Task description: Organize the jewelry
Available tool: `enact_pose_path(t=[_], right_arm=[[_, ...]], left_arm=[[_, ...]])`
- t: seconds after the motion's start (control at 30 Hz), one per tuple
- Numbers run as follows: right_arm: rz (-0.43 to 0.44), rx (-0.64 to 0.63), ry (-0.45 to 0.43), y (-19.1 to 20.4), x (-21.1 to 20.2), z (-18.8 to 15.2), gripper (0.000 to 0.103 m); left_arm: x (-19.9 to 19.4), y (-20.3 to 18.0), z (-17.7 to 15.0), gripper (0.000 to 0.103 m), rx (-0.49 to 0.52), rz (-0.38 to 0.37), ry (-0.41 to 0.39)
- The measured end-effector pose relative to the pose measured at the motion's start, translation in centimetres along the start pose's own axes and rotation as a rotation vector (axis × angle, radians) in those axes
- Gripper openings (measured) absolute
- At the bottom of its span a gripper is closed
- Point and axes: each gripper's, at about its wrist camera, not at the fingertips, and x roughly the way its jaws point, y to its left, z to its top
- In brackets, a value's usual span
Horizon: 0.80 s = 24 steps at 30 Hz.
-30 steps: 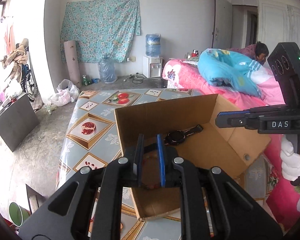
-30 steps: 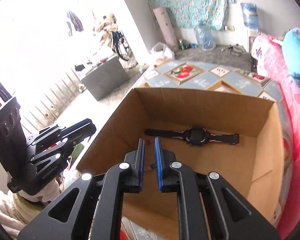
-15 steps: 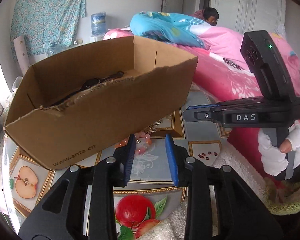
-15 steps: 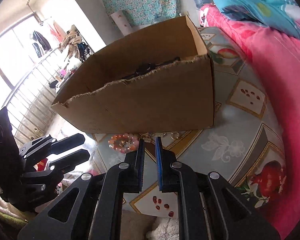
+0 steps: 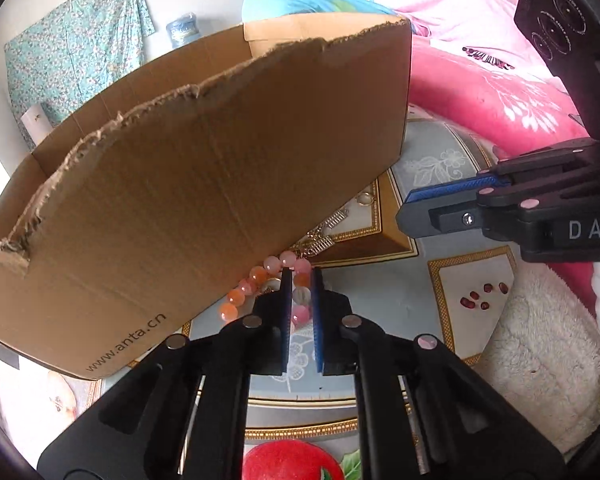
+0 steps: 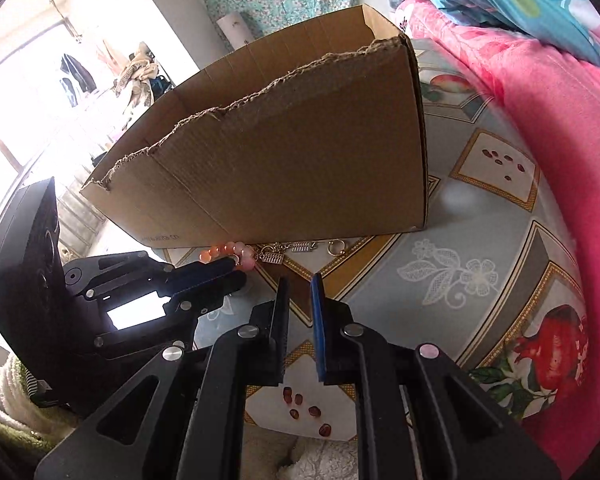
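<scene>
Bead bracelet (image 5: 260, 286) sits pinched between left tool (image 5: 301, 276) fingers beside box (image 5: 204, 200).

One cardboard box (image 6: 284, 152) stands on the bench. Just near of it lie one pink bead bracelet (image 5: 260, 288), one silver chain (image 6: 288, 249) and one small ring (image 6: 336, 246). Two grippers are in view, the left gripper (image 5: 301, 276) and the right gripper (image 6: 300, 284).

Black grippers (image 5: 301, 276) – blue pads (image 5: 317, 320), silver rivets, "DAS" label.
</scene>
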Motion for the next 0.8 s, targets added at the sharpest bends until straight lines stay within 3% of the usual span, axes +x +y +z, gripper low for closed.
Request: enact_pose_path(t=[0.23,0.4,0.5,0.6,0.8], right_arm=[[0.017,-0.010,-0.001,-1.0,0.3,0.5,0.011],[0.039,0.009,0.012,-1.8,0.7,0.4,0.012],[0.046,0.004,0.010,-1.9,0.9,0.6,0.012],[0.059,-0.006,0.001,-1.6,0.8,0.9,0.012],[0.092,-0.007,-0.041,-1.1,0.3,2.4,0.012]], left_arm=[[-4.3,1.5,-0.2,0.008,0.014,0.071,-0.067],[-5.4,2.7,-2.8,0.008,0.036,0.122,0.022],[-5.1,3.7,-4.4,0.009,-0.021,0.103,0.090],[-5.3,4.3,-5.1,0.011,-0.062,0.086,0.102],[-6.5,6.1,-4.0,0.017,-0.183,0.041,-0.002]])
